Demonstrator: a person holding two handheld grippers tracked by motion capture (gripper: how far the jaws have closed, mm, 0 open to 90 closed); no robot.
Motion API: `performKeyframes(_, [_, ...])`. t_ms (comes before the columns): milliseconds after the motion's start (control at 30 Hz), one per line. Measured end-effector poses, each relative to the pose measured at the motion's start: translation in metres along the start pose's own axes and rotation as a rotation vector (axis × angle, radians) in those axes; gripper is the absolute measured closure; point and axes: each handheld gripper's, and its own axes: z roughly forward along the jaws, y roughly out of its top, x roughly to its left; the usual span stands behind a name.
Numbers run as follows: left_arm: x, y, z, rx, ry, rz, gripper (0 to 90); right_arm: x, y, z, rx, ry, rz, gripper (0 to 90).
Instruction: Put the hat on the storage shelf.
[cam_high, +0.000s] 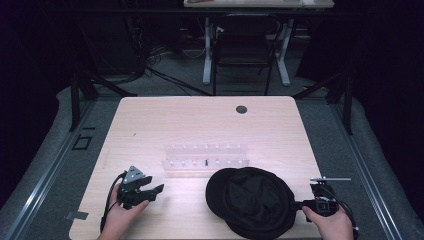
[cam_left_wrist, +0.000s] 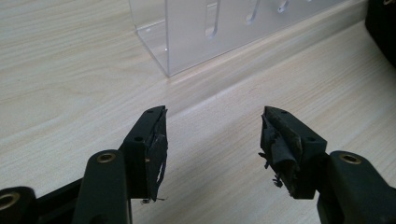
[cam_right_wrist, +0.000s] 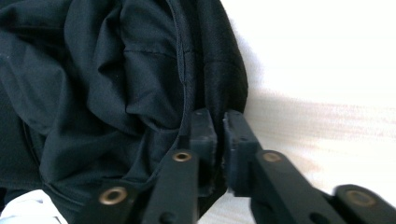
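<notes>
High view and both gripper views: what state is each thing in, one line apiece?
Black cap: lying on the table, rim pinched at its right edge.
Right gripper: shut on the cap's rim.
Left gripper: open, empty, above bare wood.
Clear rack: standing on the table beyond the cap, untouched.
Table: light wood, carrying the rack and cap.

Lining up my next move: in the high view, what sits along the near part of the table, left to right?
left gripper, jaws open over bare wood → black cap, lying upside down → right gripper, shut on the cap's rim. The clear rack lies farther back, between the left gripper and the cap.
</notes>
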Motion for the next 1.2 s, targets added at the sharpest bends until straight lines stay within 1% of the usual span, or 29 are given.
performKeyframes(67, [0.000, 0.000, 0.000, -0.001, 0.000, 0.000, 41.3, -0.001, 0.007, 0.001, 0.010, -0.008, -0.008, 87.0])
performKeyframes(133, [0.000, 0.000, 0.000, -0.002, 0.001, 0.001, 41.3, 0.000, 0.009, 0.001, 0.006, -0.013, -0.007, 87.2])
performKeyframes(233, [0.000, 0.000, 0.000, 0.000, -0.002, 0.000, 41.3, -0.003, 0.019, 0.000, 0.000, -0.029, -0.011, 87.3])
performKeyframes(400, [0.000, 0.000, 0.000, 0.001, -0.003, 0.003, 41.3, -0.007, 0.028, 0.001, 0.010, -0.034, -0.011, 87.2])
performKeyframes(433, [0.000, 0.000, 0.001, 0.002, -0.004, 0.005, 41.3, -0.008, 0.031, 0.001, 0.010, -0.039, -0.001, 87.0])
performKeyframes(500, [0.000, 0.000, 0.001, 0.001, -0.003, 0.004, 41.3, -0.008, 0.032, 0.002, 0.009, -0.041, 0.004, 86.8])
performKeyframes(533, [0.000, 0.000, 0.001, 0.001, -0.003, 0.004, 41.3, -0.009, 0.034, 0.001, 0.024, -0.042, -0.007, 86.3])
performKeyframes(567, [0.000, 0.000, 0.001, 0.002, -0.003, 0.005, 41.3, -0.009, 0.034, 0.002, 0.024, -0.041, -0.004, 85.9])
performKeyframes(600, [0.000, 0.000, 0.001, 0.001, -0.002, 0.005, 41.3, -0.009, 0.036, 0.002, 0.042, -0.046, -0.010, 84.1])
performKeyframes(700, [0.000, 0.000, 0.001, 0.003, -0.003, 0.005, 41.3, -0.009, 0.036, 0.004, 0.048, -0.038, 0.001, 82.4])
performKeyframes(733, [0.000, 0.001, 0.001, 0.004, -0.002, 0.007, 41.3, -0.010, 0.037, 0.004, 0.063, -0.035, -0.002, 81.8])
performKeyframes(800, [0.000, 0.001, 0.001, 0.004, -0.002, 0.008, 41.3, -0.011, 0.037, 0.004, 0.081, -0.043, -0.003, 80.8])
performKeyframes(833, [0.000, 0.000, 0.001, 0.004, -0.001, 0.007, 41.3, -0.011, 0.038, 0.003, 0.104, -0.065, -0.013, 80.3])
performKeyframes(867, [0.000, 0.000, 0.001, 0.003, -0.002, 0.005, 41.3, -0.011, 0.037, 0.006, 0.090, -0.033, 0.007, 79.7])
performKeyframes(900, [0.000, 0.001, 0.001, 0.003, -0.003, 0.007, 41.3, -0.012, 0.037, 0.007, 0.094, -0.031, 0.015, 79.3])
performKeyframes(933, [0.000, 0.001, 0.001, 0.003, -0.003, 0.007, 41.3, -0.013, 0.038, 0.006, 0.124, -0.040, 0.002, 79.2])
performKeyframes(967, [0.000, 0.001, 0.001, 0.003, -0.003, 0.007, 41.3, -0.013, 0.038, 0.009, 0.120, -0.039, 0.016, 79.0])
performKeyframes(1000, [0.000, 0.001, 0.001, 0.003, -0.003, 0.007, 41.3, -0.013, 0.038, 0.009, 0.120, -0.039, 0.016, 79.0])
performKeyframes(1033, [0.000, 0.001, 0.001, 0.003, -0.003, 0.007, 41.3, -0.014, 0.040, 0.008, 0.160, -0.043, 0.004, 78.9])
performKeyframes(1067, [0.000, 0.001, 0.001, 0.003, -0.003, 0.007, 41.3, -0.014, 0.040, 0.008, 0.160, -0.043, 0.004, 78.9])
performKeyframes(1100, [0.000, 0.001, 0.001, 0.003, -0.003, 0.008, 41.3, -0.014, 0.039, 0.010, 0.141, -0.041, 0.023, 78.8])
performKeyframes(1133, [0.000, 0.001, 0.001, 0.002, -0.003, 0.007, 41.3, -0.013, 0.039, 0.012, 0.144, -0.038, 0.036, 78.7])
performKeyframes(1200, [0.000, 0.001, 0.001, 0.003, -0.003, 0.008, 41.3, -0.014, 0.040, 0.012, 0.169, -0.042, 0.031, 78.7])
